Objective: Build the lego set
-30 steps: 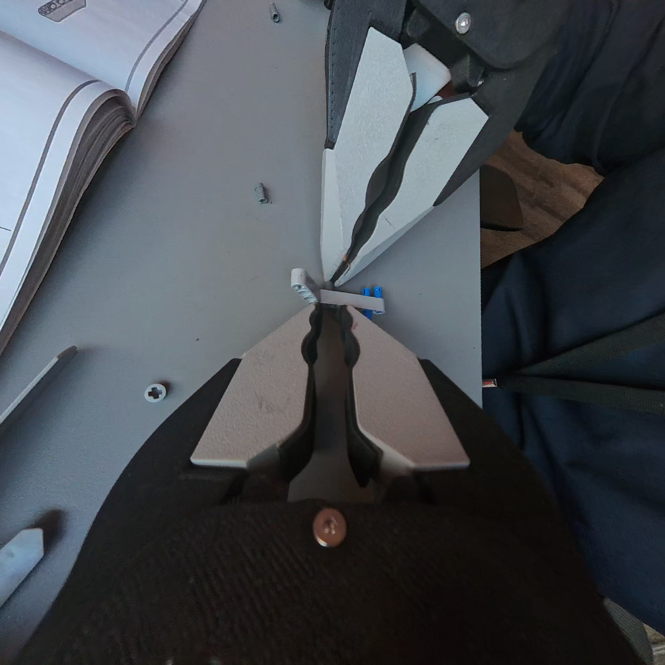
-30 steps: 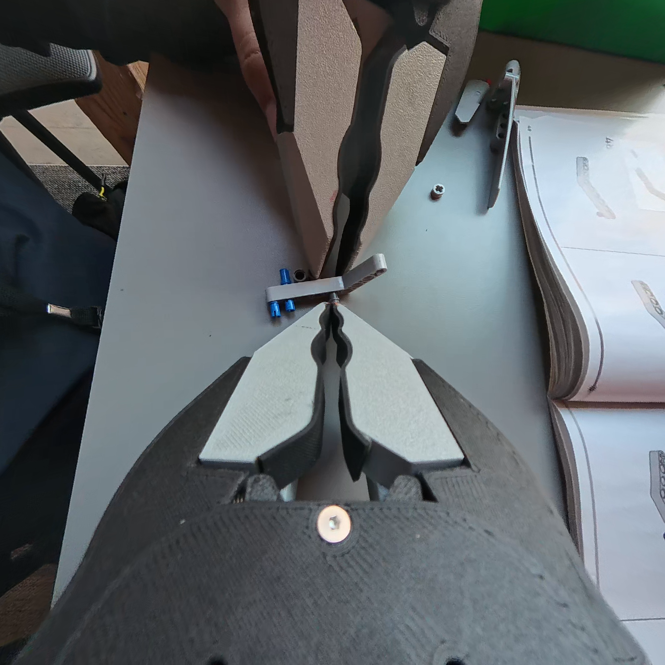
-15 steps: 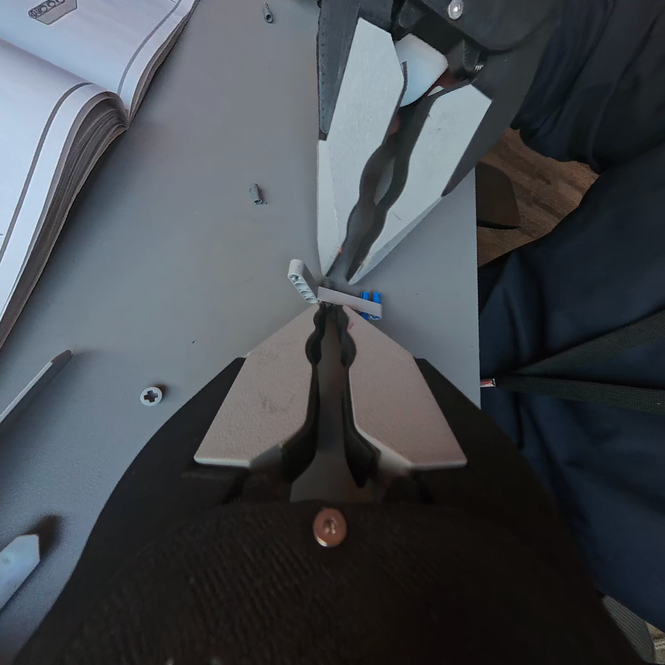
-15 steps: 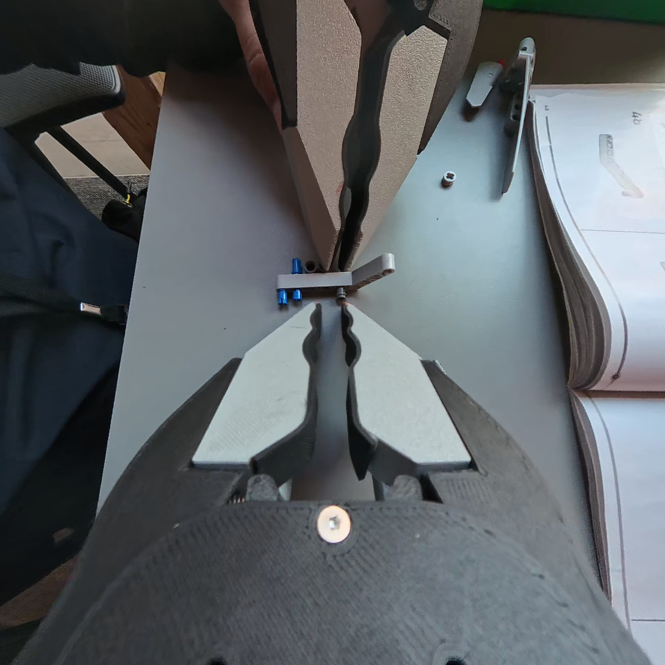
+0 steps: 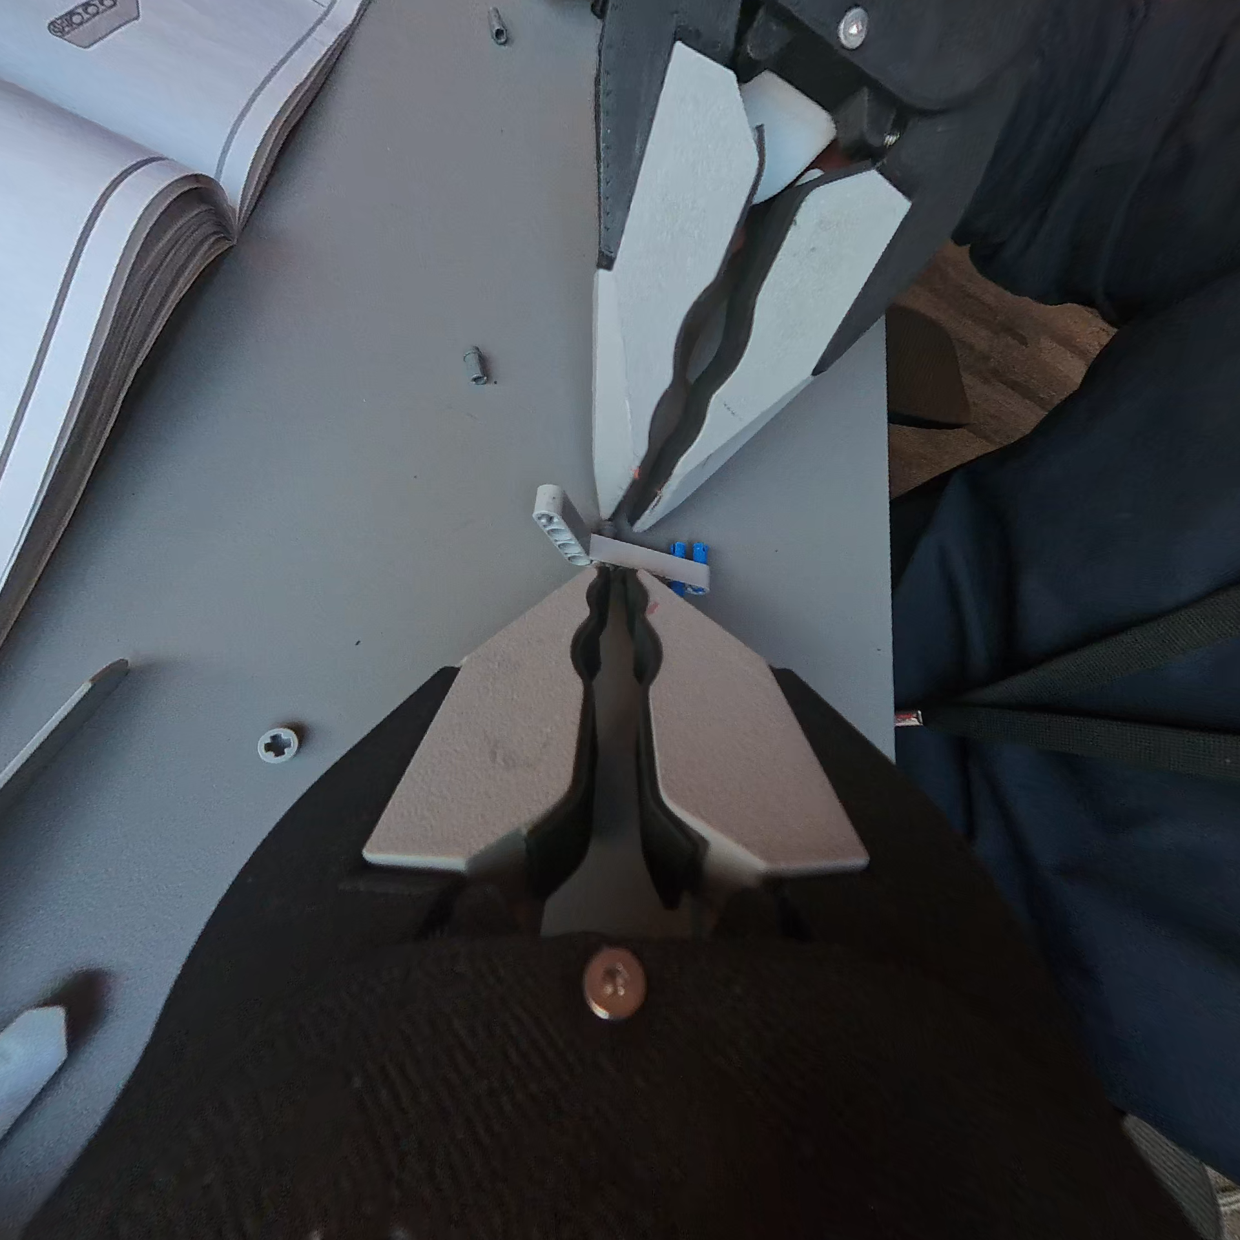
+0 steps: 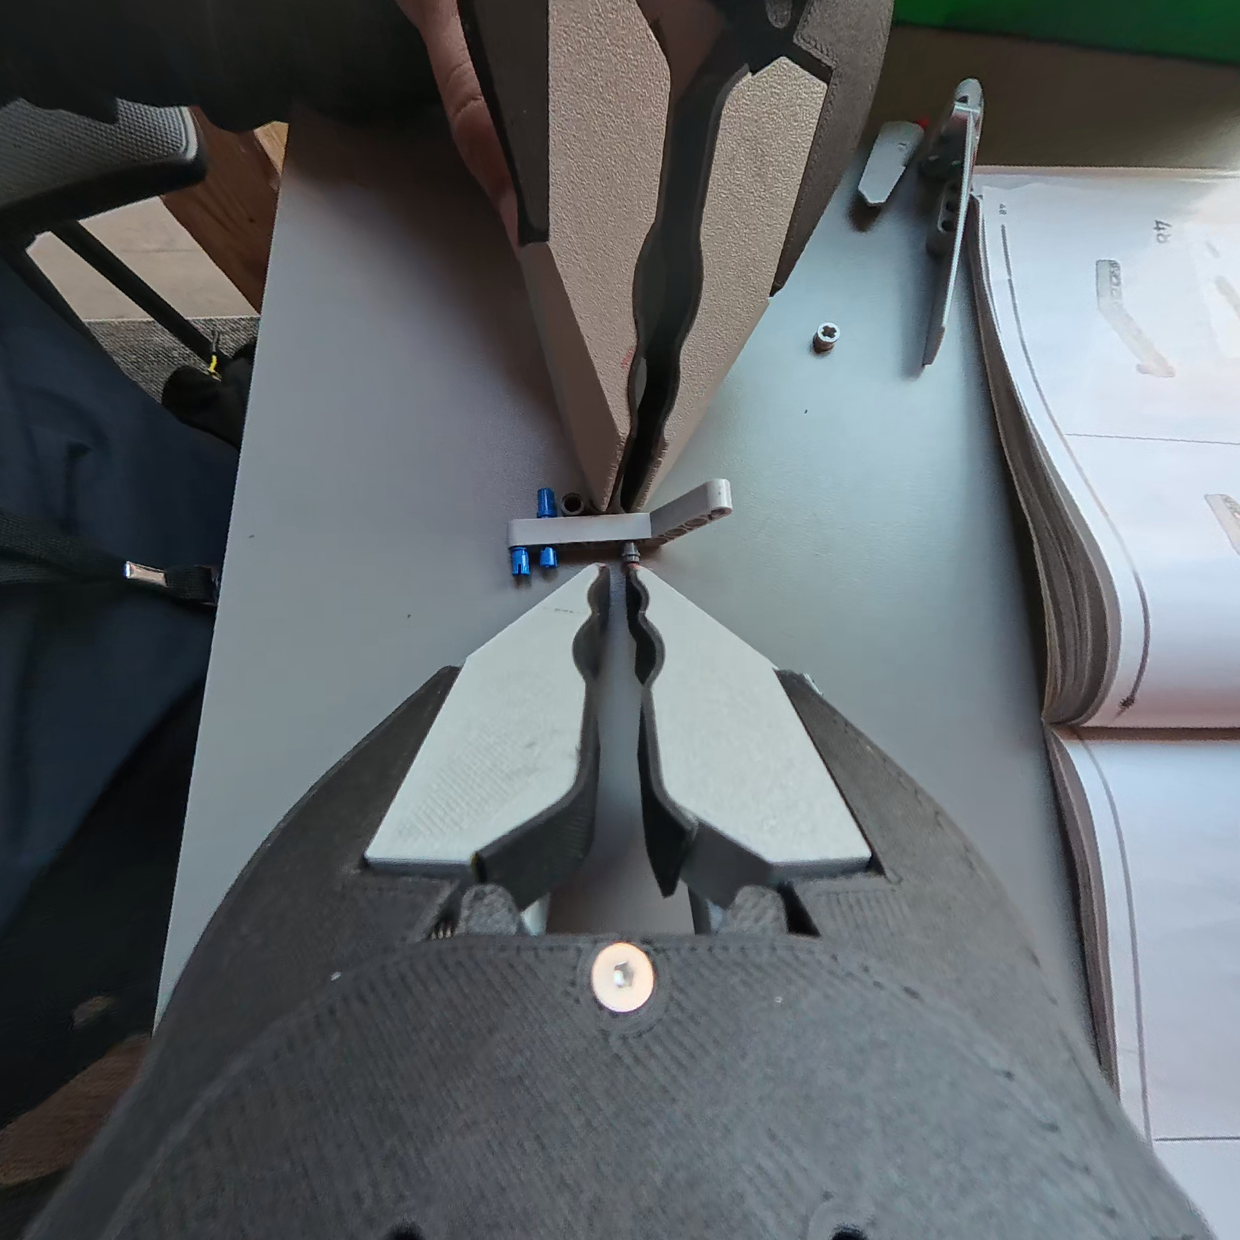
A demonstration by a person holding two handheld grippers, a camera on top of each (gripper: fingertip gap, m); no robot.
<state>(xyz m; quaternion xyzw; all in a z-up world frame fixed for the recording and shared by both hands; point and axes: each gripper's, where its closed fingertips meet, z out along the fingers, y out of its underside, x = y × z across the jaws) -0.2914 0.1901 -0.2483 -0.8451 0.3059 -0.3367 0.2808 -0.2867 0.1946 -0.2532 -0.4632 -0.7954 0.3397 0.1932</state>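
Note:
A light grey bent lego beam (image 5: 644, 558) with two blue pins (image 5: 688, 551) in one end is held just above the grey table (image 5: 335, 537). My left gripper (image 5: 614, 576) is shut on the beam's middle. My right gripper (image 6: 621, 570) faces it from the other side. Its jaws are closed to a narrow gap on a small dark pin (image 6: 629, 553) that sticks out of the beam (image 6: 584, 530) near the bend. The blue pins (image 6: 530, 557) show at the beam's left end. Each gripper also shows opposite in the other's view, right (image 5: 621, 527) and left (image 6: 624, 503).
An open instruction booklet (image 5: 100, 168) lies at the table's side (image 6: 1141, 470). Loose parts lie about: a small grey pin (image 5: 475, 366), a round cross-hole piece (image 5: 278, 745), a long grey panel piece (image 6: 946, 228). The table edge (image 5: 889, 604) runs close beside the beam, with a person's dark clothing beyond. Left and right tips are no more than a few centimetres apart.
My right gripper opened and drew back from the pin half a second ago, leaving it in the beam. It has now come back and closed on the pin. My left gripper kept holding the beam.

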